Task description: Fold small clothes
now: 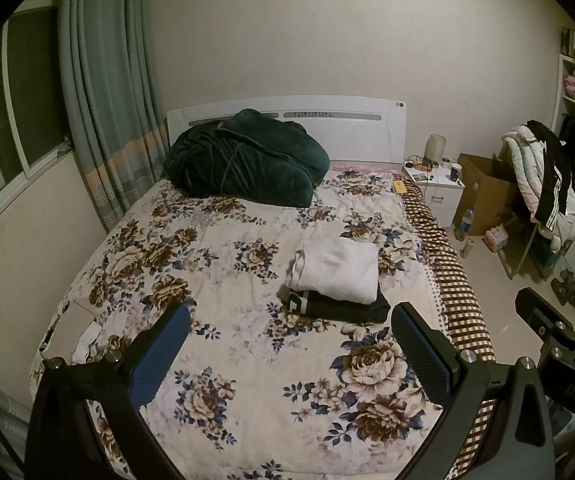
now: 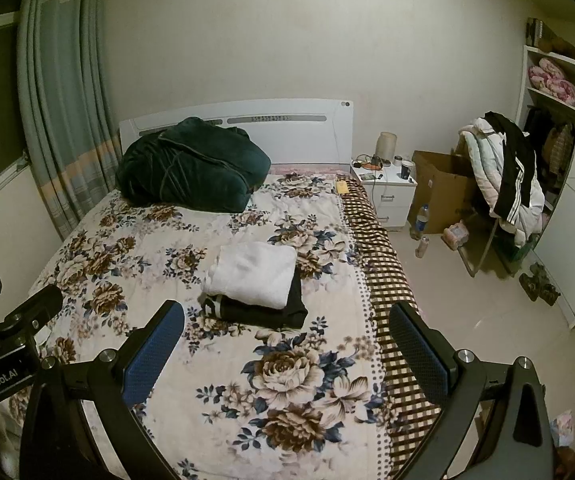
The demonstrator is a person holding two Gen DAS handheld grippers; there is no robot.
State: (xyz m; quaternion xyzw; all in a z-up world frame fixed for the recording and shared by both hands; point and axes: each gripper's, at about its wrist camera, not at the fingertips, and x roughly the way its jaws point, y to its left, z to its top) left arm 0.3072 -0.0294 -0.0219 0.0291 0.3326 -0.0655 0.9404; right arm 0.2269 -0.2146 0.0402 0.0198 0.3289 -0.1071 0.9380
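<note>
Since white folded garment [image 1: 335, 270] sits stacked on black folded garment [image 1: 339, 306], mid-bed [image 1: 215, 240], folding looks done: left gripper [image 1: 291, 348] and right gripper [image 2: 287, 344] hover nearer than stack, jaws spread, empty.

A floral quilted bedspread [image 2: 287, 380] covers the bed. At its 11 o'clock corner a dark green plush blanket bundle [image 2: 191, 168] slumps against the white headboard [image 2: 299, 128]. Toward 1 o'clock stands a white nightstand [image 2: 391, 196], an open brown cardboard box [image 2: 435, 192] just beside it. Grey-green pleated curtains [image 2: 59, 92] hang at 10 o'clock.

Bed [image 1: 247, 400]: clothes stack [image 1: 335, 280], blanket [image 1: 243, 160].
</note>
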